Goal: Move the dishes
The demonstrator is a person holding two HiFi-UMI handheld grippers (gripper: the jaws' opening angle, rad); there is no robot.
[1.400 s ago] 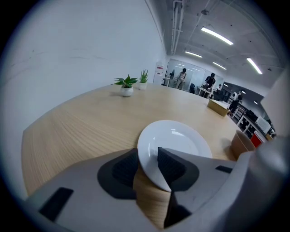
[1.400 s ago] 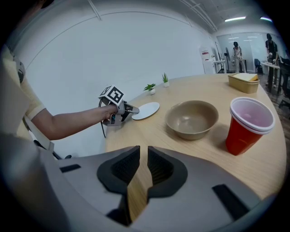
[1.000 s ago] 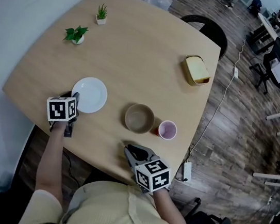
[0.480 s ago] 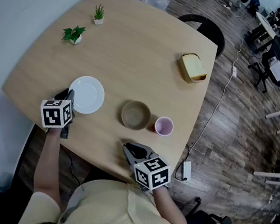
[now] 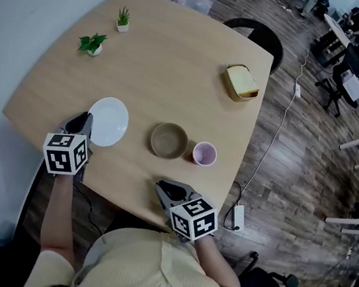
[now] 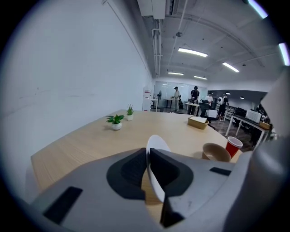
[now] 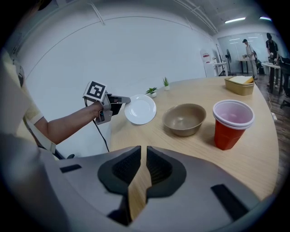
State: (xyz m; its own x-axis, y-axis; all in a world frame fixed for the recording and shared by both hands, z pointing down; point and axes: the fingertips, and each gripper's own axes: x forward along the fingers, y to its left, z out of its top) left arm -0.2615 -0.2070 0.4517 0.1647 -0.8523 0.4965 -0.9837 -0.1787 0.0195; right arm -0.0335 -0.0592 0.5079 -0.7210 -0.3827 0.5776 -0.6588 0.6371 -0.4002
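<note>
A white plate [image 5: 107, 121] lies on the wooden table [image 5: 179, 59] near its left front edge. My left gripper [image 5: 84, 121] is shut on the plate's near rim; in the left gripper view the plate [image 6: 155, 142] stands edge-on between the closed jaws of the left gripper [image 6: 148, 152]. A tan bowl [image 5: 168, 140] and a red cup [image 5: 204, 154] sit to the plate's right. My right gripper [image 5: 163, 188] hovers at the table's front edge, shut on nothing, with the bowl [image 7: 184, 118] and cup [image 7: 232, 123] ahead of the right gripper [image 7: 143, 152].
Two small potted plants [image 5: 92, 43] [image 5: 122, 18] stand at the far left. A yellow lidded box [image 5: 241, 81] sits near the right edge, and a dark chair [image 5: 256, 34] stands behind the table. Desks and people are at the far right of the room.
My left gripper has drawn back a little toward the table's near left edge, still on the plate's rim. The right gripper has barely moved.
</note>
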